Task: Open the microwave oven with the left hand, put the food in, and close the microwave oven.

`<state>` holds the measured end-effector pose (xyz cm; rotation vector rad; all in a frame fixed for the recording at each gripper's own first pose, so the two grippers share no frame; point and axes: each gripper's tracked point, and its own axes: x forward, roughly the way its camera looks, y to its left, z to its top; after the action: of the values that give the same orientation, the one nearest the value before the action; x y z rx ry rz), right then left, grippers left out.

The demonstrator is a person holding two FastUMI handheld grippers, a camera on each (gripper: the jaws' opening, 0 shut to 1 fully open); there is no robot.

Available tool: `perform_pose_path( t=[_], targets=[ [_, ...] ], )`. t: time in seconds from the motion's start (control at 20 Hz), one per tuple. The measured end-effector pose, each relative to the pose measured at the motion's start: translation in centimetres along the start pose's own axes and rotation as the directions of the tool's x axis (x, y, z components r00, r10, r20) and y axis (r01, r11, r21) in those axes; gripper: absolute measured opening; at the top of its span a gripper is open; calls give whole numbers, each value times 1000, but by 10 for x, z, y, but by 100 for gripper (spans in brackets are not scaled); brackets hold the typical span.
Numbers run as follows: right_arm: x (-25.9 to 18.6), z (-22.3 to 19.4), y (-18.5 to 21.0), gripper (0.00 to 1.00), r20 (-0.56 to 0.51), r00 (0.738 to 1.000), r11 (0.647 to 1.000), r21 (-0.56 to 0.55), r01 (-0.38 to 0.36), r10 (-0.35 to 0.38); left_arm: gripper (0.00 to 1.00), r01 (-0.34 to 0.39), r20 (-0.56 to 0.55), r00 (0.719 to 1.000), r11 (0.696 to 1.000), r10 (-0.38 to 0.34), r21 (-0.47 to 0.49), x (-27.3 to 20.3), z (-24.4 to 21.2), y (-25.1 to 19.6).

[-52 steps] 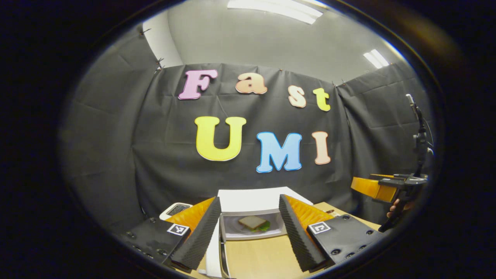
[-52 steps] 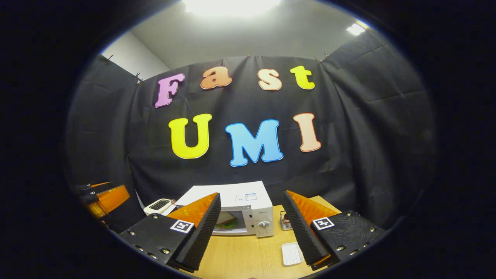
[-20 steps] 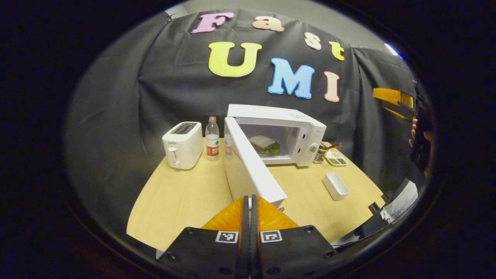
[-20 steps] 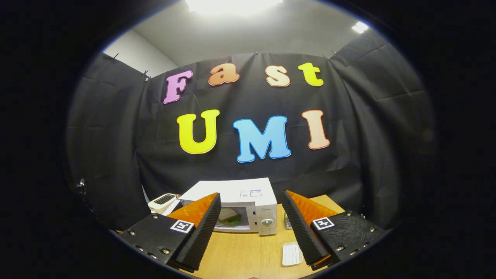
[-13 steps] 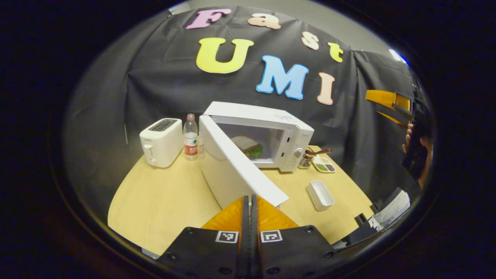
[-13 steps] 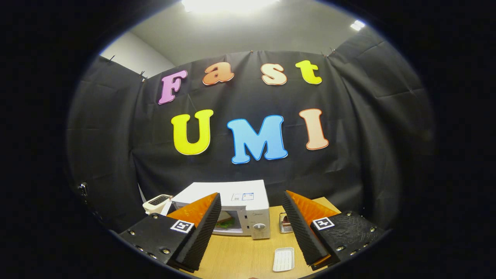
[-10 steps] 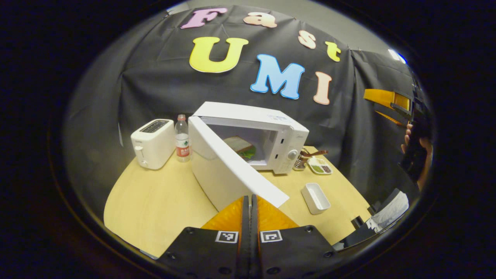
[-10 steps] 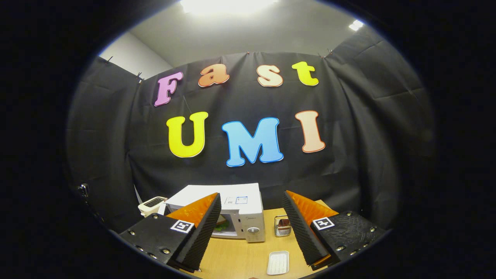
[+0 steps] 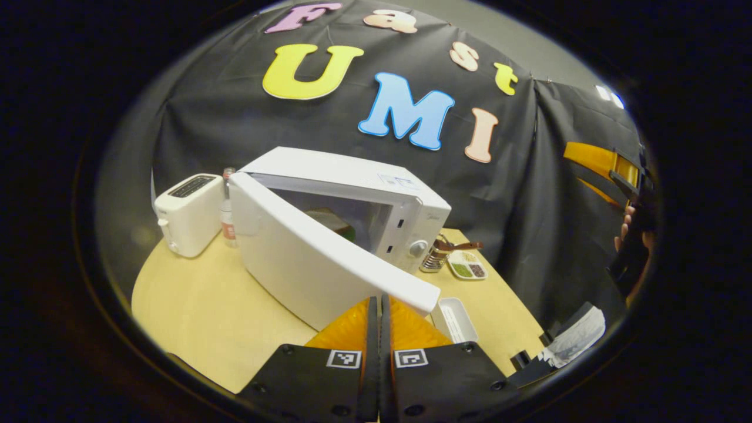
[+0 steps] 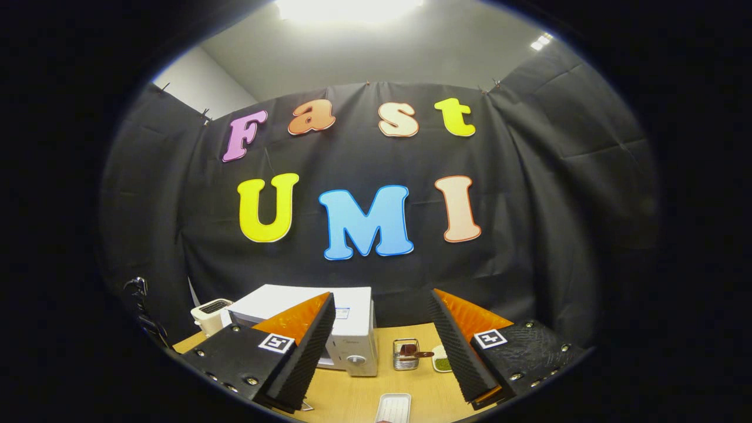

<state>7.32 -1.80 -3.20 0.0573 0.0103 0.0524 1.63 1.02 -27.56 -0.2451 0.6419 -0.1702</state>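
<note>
Leftmost on the table, a white toaster is seen beside a water bottle. Next, the microwave oven is found with its door half open, the sandwich partly visible inside. The left tool is fully closed on nothing, its tips at the door's free edge. Farther right, the right tool is held wide open and empty.

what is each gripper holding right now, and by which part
Nothing is held. The left gripper is shut on itself, its tips at the white microwave door's free edge. The right gripper is open and empty.
</note>
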Motion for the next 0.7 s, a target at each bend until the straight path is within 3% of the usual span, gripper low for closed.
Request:
perform_pose_path(
  t=[0.4,0.7],
  targets=[
    [9,0,-30,95,-2,1000,1000,-1,12,-12,7,26,0,1000,999,-26,-23,68,27,-25],
    [20,0,-65,95,-1,998,998,-1,61,-61,7,40,-10,999,999,-40,-21,109,44,-37]
  ],
)
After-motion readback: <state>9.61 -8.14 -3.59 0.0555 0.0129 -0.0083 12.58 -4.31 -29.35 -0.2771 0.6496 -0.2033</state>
